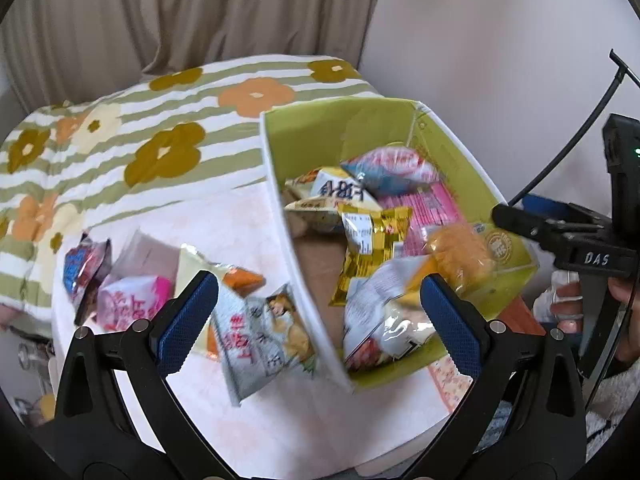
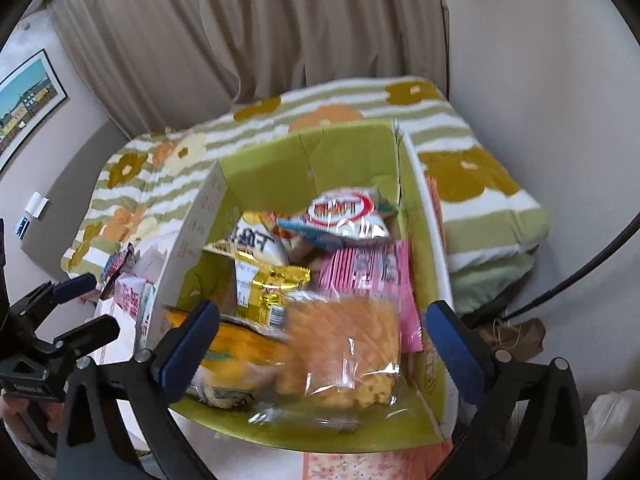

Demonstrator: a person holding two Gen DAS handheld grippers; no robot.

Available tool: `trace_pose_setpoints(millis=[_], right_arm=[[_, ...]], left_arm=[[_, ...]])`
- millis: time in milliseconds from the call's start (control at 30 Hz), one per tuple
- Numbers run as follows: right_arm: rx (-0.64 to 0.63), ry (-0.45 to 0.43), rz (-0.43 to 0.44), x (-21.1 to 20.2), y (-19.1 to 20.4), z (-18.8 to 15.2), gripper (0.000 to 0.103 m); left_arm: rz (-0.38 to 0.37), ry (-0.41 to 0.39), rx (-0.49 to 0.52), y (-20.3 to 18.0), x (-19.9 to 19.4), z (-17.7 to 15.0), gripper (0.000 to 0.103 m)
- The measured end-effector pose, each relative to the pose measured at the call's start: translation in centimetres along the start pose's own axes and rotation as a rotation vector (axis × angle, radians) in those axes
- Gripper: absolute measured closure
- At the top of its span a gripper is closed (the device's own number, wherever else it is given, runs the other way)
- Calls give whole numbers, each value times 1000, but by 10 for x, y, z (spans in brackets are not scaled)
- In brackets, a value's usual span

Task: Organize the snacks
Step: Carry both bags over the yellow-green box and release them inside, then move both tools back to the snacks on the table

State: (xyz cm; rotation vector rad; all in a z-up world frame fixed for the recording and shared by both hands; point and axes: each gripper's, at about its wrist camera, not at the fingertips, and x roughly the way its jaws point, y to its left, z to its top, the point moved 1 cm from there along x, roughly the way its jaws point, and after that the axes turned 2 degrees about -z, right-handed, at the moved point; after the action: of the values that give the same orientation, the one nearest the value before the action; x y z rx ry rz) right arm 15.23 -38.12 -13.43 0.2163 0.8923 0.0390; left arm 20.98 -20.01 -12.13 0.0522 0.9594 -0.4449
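Packets on the table: in the left wrist view, a blue and red packet [image 1: 82,268], a pink packet [image 1: 132,302] and a white packet with red print [image 1: 262,334] lie on the pale tablecloth [image 1: 224,220], all just left of the box
Left gripper [image 1: 320,316]: fingers spread wide, nothing between the blue pads; it hangs over the white packet and the box's left wall
Box [image 1: 276,216]: white outside, green inside, open on top, standing on the table near the flowered blanket [image 1: 160,120]
Snacks in the box: a white and blue packet [image 2: 346,216] at the back, a gold packet [image 2: 268,286] in the middle, a pink packet [image 2: 368,270] toward the right wall, a clear bag of orange puffs [image 2: 348,350] at the front, blurred
Right gripper [image 2: 322,342]: fingers spread wide above the front of the box; the orange bag lies between them, and whether either pad touches it I cannot tell
Hand [image 1: 568,308]: at the right edge of the left wrist view, on the right gripper's handle
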Motion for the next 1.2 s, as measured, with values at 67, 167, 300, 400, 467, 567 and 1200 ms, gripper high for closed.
trace_pose_setpoints(millis=[67,167,300,400,467,567,1200], right_arm=[[-14,-18,-14,-5,-1,-2,0],[-26,-10,13,-12,0,-3,0],[-50,5,56,-18,7,-5,0],[-88,2,63,-21,16,-7,0],[-112,-16,72,-24,25,-7,0],[-131,-18,108,-26,35,-7,0],[-354,-2,193,13,196,-4,0]], left_arm=[[7,-2,-13,4,-4,-5,2],[23,-5,-40,10,-10,-14,2],[37,-7,-68,14,-17,-26,2],[57,-15,-82,15,-24,-34,2],[69,-21,-100,18,-30,-40,2],[87,-30,-133,26,-40,-49,2],[171,-26,-298,201,-78,-70,2]])
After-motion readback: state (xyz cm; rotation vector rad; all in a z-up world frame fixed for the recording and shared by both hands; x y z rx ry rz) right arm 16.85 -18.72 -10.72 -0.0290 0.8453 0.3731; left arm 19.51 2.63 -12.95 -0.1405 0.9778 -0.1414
